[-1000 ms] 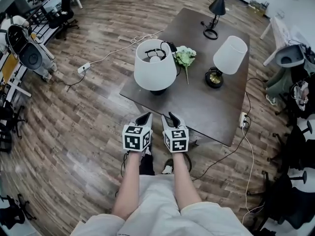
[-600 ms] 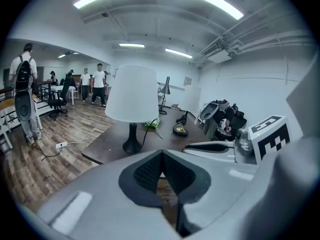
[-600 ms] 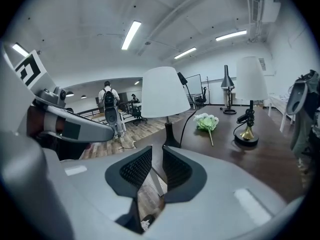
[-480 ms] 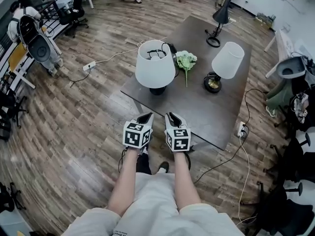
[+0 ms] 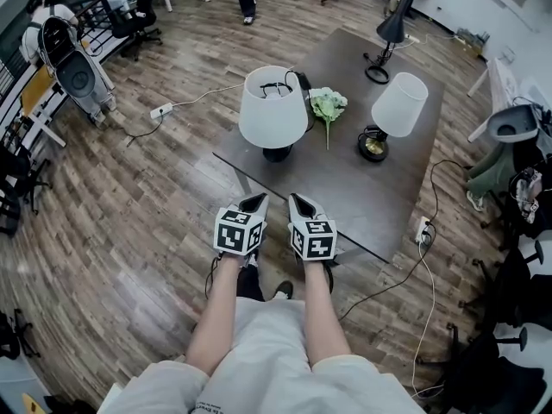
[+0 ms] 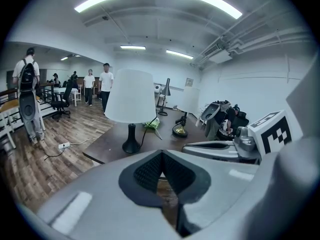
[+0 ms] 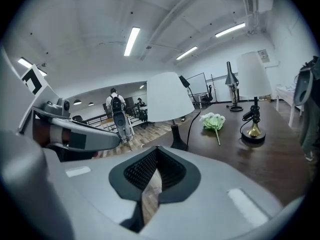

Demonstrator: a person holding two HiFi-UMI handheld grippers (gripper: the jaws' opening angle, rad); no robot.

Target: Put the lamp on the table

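A white-shaded lamp with a black base stands upright near the front left corner of the dark brown table. It also shows in the left gripper view as the lamp and in the right gripper view as the lamp. My left gripper and right gripper are held side by side just short of the table's near edge. Both are shut, with nothing between the jaws. The left gripper and right gripper point toward the lamp from well short of it.
A second white lamp with a brass base, a black desk lamp and a bunch of green-white flowers stand on the table. Cables trail on the wood floor. Chairs crowd the right side, and people walk at the far end.
The head view has shifted a little and the people in the background have walked on. Both grippers stay shut, side by side in front of the table.
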